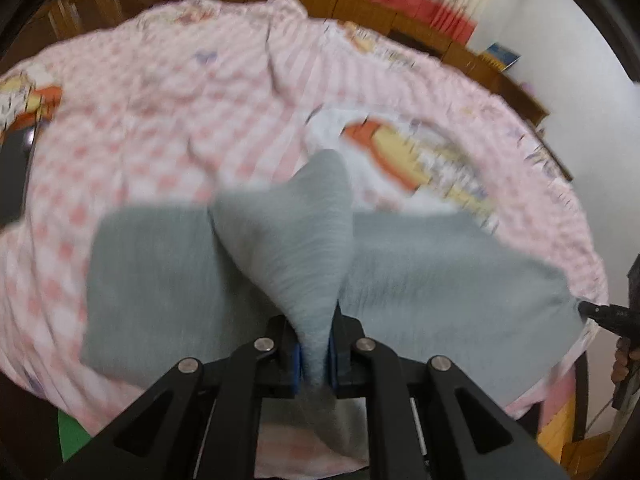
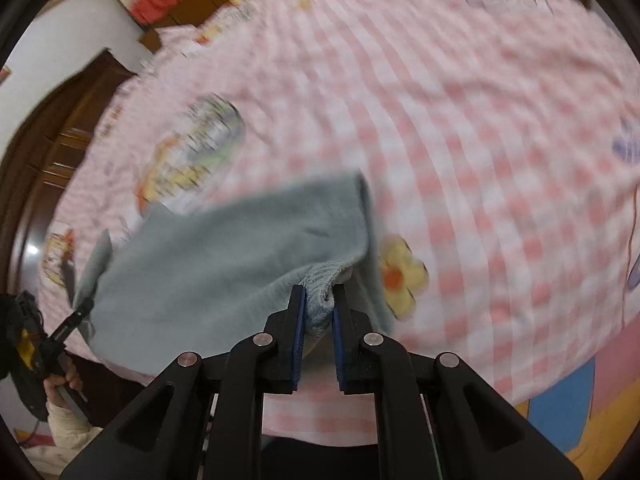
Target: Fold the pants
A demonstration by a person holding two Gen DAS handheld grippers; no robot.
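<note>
Grey pants (image 1: 160, 272) lie on a bed w/ pink-check sheet (image 1: 160, 120); left claw (image 1: 316, 356) clenched on a pinch of the fabric, which rises in a peak from betw. the blue pads (image 1: 295, 364); right claw (image 2: 319, 308) clenched on a bunched hem at the pants' other end, cloth draping off to the left; a hand (image 2: 66, 380) w/ pale sleeve grips the left tool at frame edge; wood cabinets (image 1: 360, 4) behind; both views blurred.
</note>
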